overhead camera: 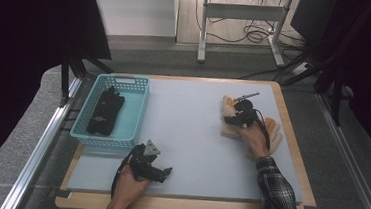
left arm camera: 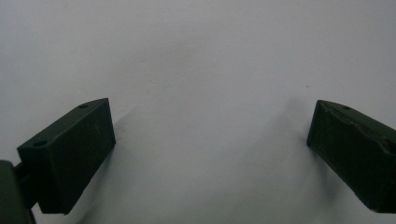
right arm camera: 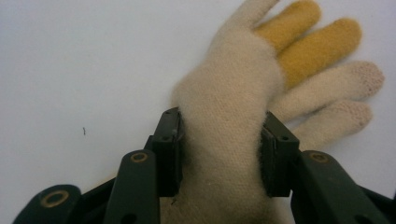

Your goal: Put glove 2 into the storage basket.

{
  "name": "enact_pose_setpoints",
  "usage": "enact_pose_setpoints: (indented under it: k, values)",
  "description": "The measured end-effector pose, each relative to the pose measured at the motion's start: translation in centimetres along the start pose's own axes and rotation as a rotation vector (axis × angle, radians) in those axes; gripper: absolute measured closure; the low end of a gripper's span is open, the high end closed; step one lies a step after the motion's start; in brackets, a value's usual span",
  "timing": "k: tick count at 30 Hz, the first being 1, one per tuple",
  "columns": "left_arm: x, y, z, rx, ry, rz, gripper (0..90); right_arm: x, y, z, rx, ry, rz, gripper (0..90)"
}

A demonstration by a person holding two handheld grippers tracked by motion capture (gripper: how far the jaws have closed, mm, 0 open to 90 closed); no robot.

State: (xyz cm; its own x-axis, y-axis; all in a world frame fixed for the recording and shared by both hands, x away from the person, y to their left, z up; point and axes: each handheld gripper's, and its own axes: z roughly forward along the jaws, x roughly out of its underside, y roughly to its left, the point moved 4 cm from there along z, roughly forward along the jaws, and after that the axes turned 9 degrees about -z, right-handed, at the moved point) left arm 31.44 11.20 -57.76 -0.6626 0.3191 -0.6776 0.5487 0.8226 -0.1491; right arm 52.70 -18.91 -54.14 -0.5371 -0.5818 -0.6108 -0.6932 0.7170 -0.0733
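Right gripper view: right tongs [right arm camera: 219, 154] squeeze the cream glove [right arm camera: 233, 121]; left tongs [left arm camera: 210, 154] gape over bare table [left arm camera: 196, 56].

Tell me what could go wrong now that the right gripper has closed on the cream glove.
1. The right gripper pinches only the bunched palm of the cream glove; soft knit could slip out on lifting.
2. A second glove with yellow fingers lies partly under it and may drag along.
3. The blue basket, already holding black gloves, sits across the table, so the carry is long. The left gripper waits open, not helping.
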Motion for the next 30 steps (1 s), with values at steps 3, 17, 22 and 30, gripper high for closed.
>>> enact_pose_setpoints:
  k: [3, 17, 22, 30]
  values:
    - [0.0, 0.0, 0.0, 0.0, 0.0, 0.0, 1.2, 0.0, 0.2, -0.6, 0.001, -0.026, 0.001, 57.3]
    - [0.0, 0.0, 0.0, -0.001, 0.0, 0.0, 1.2, -0.9, 6.8, -7.4, -0.096, -0.189, -0.063, 55.4]
    - [0.0, 0.0, 0.0, -0.002, -0.003, 0.0, 1.2, -0.2, 10.5, -8.5, -0.148, -0.214, -0.079, 54.4]
    - [0.0, 0.0, 0.0, -0.002, -0.002, 0.001, 1.2, 2.4, 15.3, -6.5, -0.15, -0.182, -0.125, 50.3]
